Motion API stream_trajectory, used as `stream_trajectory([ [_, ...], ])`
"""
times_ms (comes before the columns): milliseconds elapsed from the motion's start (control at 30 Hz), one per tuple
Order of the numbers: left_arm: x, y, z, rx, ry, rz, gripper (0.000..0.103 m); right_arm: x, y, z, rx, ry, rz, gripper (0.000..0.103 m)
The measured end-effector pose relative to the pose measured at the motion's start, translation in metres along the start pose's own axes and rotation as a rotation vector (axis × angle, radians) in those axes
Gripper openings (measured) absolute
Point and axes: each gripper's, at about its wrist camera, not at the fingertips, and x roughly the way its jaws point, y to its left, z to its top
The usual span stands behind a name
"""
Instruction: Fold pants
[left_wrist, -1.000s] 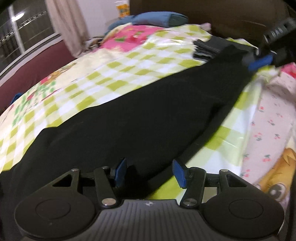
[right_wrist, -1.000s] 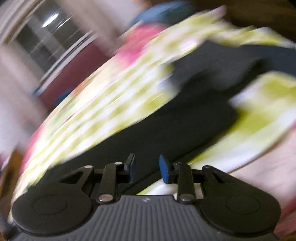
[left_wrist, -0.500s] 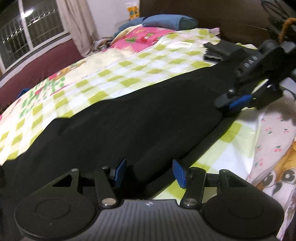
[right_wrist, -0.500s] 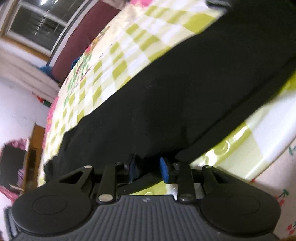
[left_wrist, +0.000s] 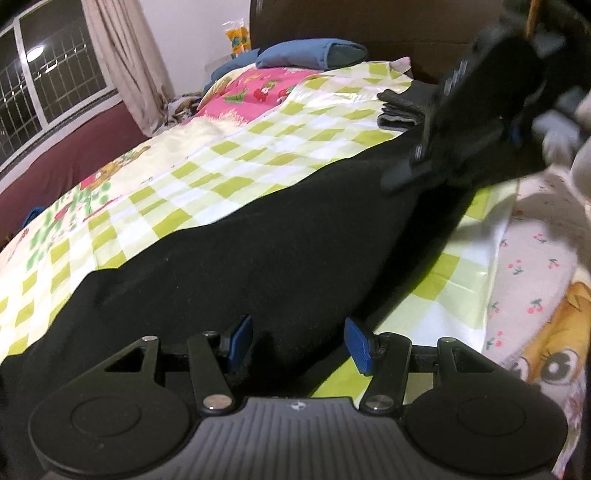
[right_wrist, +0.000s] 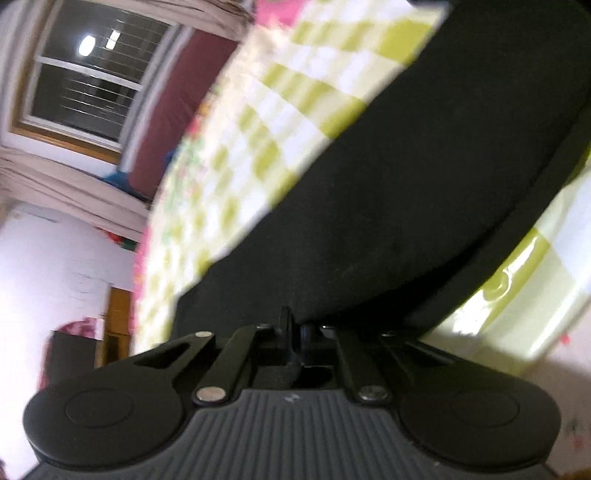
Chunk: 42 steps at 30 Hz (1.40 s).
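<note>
Black pants (left_wrist: 266, 236) lie stretched lengthwise along the near edge of a bed covered by a green-and-white checked sheet (left_wrist: 258, 147), 1 end toward the headboard, the other under the left wrist camera. A second dark folded garment (left_wrist: 400, 107) rests on the sheet near the headboard edge.

Left gripper (left_wrist: 299, 343): jaws moderately wide, blue pads standing either side of the near pants edge, not pressing on it. Right gripper (right_wrist: 293, 332): jaws drawn nearly together at the long edge of the pants; black cloth appears pinched between the fingertips, though blur and the dark fabric leave the bite itself indistinct. From the left wrist view the right gripper (left_wrist: 424, 173) sits farther up the same near edge, toward the headboard.

Step in hand, as judged: taking hold of the near long edge at 2 points, ahead of a lengthwise fold. Only 1 hold seems made. The next move calls for the left jaws to close on the cloth between them, then both hands to lift and carry the edge across toward the far edge together, keeping the fabric taut.

Containers: none visible.
</note>
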Motion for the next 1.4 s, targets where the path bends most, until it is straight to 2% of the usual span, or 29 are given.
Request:
stream_trajectory([
  [67,0.001,-0.002,-0.002,0.013,0.000,0.001,0.069,-0.003,0.005,-0.001,-0.033,0.003,-0.015,0.005],
  [200,0.018,-0.001,-0.008,-0.004,0.070,-0.014,0.071,0.034,-0.025,-0.004,0.000,0.088,-0.165,0.005],
  [333,0.006,0.009,-0.014,-0.014,0.090,-0.037,0.071,0.034,-0.021,-0.004,-0.016,0.086,-0.158,0.010],
  [467,-0.003,0.019,-0.024,-0.009,0.101,0.007,0.071,0.018,-0.010,-0.004,-0.088,0.087,-0.210,0.014],
  [567,-0.019,0.031,-0.025,-0.042,0.073,0.010,0.071,0.007,0.005,-0.009,-0.161,0.067,-0.247,0.014],
  [667,-0.030,0.045,-0.023,-0.062,0.036,0.051,0.071,0.007,0.024,-0.017,-0.246,0.056,-0.267,0.014],
  [767,-0.033,0.070,-0.024,-0.125,0.006,0.101,0.071,0.026,0.047,-0.020,-0.334,0.061,-0.241,0.014],
  [900,-0.026,0.112,-0.034,-0.257,0.004,0.234,0.072,0.079,0.076,-0.015,-0.425,0.115,-0.179,0.014],
  [967,-0.015,0.130,-0.048,-0.290,0.064,0.317,0.072,0.113,0.093,-0.010,-0.489,0.125,-0.164,0.014],
  [1000,-0.010,0.138,-0.057,-0.298,0.118,0.349,0.072,0.131,0.097,-0.006,-0.518,0.140,-0.159,0.018],
  [1033,-0.007,0.145,-0.069,-0.315,0.170,0.366,0.075,0.144,0.099,-0.004,-0.524,0.178,-0.171,0.023],
  [1067,-0.012,0.150,-0.079,-0.341,0.174,0.354,0.078,0.158,0.098,-0.003,-0.510,0.226,-0.188,0.027],
  [1133,-0.027,0.156,-0.091,-0.390,0.164,0.322,0.085,0.176,0.098,-0.011,-0.504,0.348,-0.151,0.027],
  [1200,-0.037,0.160,-0.098,-0.411,0.183,0.344,0.087,0.180,0.108,-0.020,-0.544,0.415,-0.120,0.027],
  [1300,-0.046,0.167,-0.087,-0.442,0.170,0.357,0.086,0.186,0.131,-0.004,-0.624,0.365,-0.045,0.027],
  [1400,-0.049,0.171,-0.062,-0.413,0.042,0.375,0.086,0.219,0.143,0.032,-0.670,0.279,-0.014,0.030],
])
